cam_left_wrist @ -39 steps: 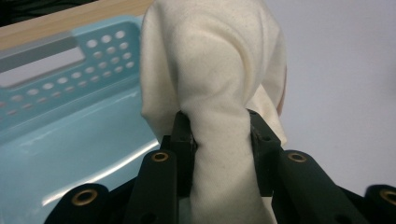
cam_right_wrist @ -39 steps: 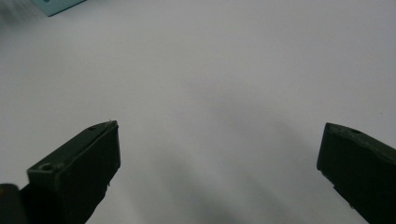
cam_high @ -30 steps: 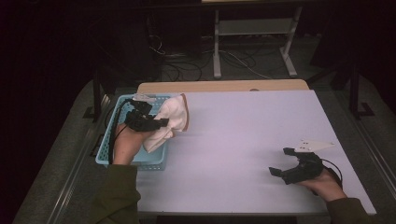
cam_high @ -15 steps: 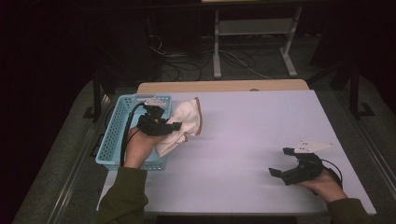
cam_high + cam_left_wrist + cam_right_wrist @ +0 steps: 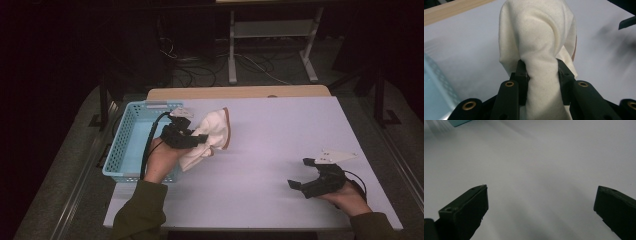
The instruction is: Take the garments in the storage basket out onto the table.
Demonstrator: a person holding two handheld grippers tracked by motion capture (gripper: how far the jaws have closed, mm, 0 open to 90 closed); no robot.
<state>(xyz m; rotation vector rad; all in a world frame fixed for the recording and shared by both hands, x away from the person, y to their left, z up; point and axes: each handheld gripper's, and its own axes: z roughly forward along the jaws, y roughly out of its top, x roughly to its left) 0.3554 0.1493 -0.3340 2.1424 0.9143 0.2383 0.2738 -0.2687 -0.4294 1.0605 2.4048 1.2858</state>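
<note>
Cream cloth (image 5: 212,135) hangs pinched in the raised left gripper (image 5: 197,142).

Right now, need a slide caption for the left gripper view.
Left gripper clamps a bunched cream cloth above the white table, blue basket at left.

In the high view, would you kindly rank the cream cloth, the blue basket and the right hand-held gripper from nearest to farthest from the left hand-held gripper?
1. Cream cloth: pinched in the left hand-held gripper, hanging just right of it.
2. Blue basket: directly beside it at the table's left edge, under the person's wrist.
3. Right hand-held gripper: far across the table, near the front right, jaws open.
</note>
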